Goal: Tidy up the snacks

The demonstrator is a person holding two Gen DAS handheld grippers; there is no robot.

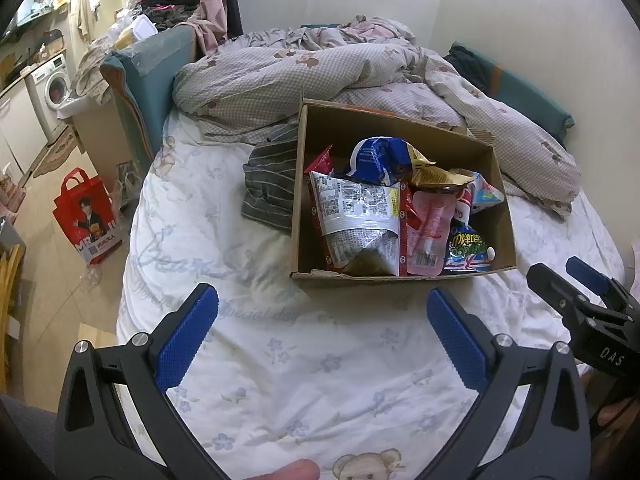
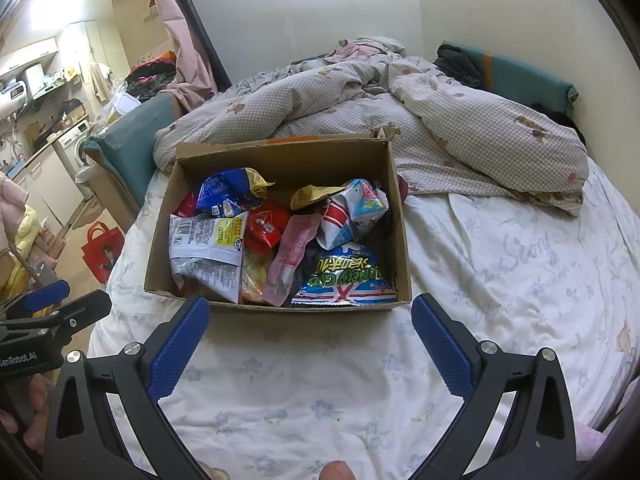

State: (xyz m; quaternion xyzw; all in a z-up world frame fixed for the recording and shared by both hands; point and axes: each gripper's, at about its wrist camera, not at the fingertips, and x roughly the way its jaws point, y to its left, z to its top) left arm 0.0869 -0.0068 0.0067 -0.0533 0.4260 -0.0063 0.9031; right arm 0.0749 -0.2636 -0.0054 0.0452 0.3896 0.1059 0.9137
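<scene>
A brown cardboard box (image 1: 502, 204) (image 2: 400, 240) sits on the bed, filled with several snack packets: a white and red bag (image 1: 356, 216) (image 2: 204, 248), a blue bag (image 1: 380, 160) (image 2: 228, 194), a pink pouch (image 1: 430, 226) (image 2: 290, 256), a dark blue bag with green lettering (image 1: 468, 250) (image 2: 344, 278). My left gripper (image 1: 322, 336) is open and empty, just in front of the box. My right gripper (image 2: 310, 346) is open and empty, close to the box's near wall. Each gripper shows at the edge of the other's view, the right (image 1: 576, 276) and the left (image 2: 60, 304).
The bed has a white floral sheet (image 1: 304, 380) (image 2: 320, 392) and a rumpled checked duvet (image 1: 360, 76) (image 2: 460, 120) behind the box. A striped grey garment (image 1: 272, 188) lies left of the box. A red shopping bag (image 1: 86, 220) stands on the floor at left.
</scene>
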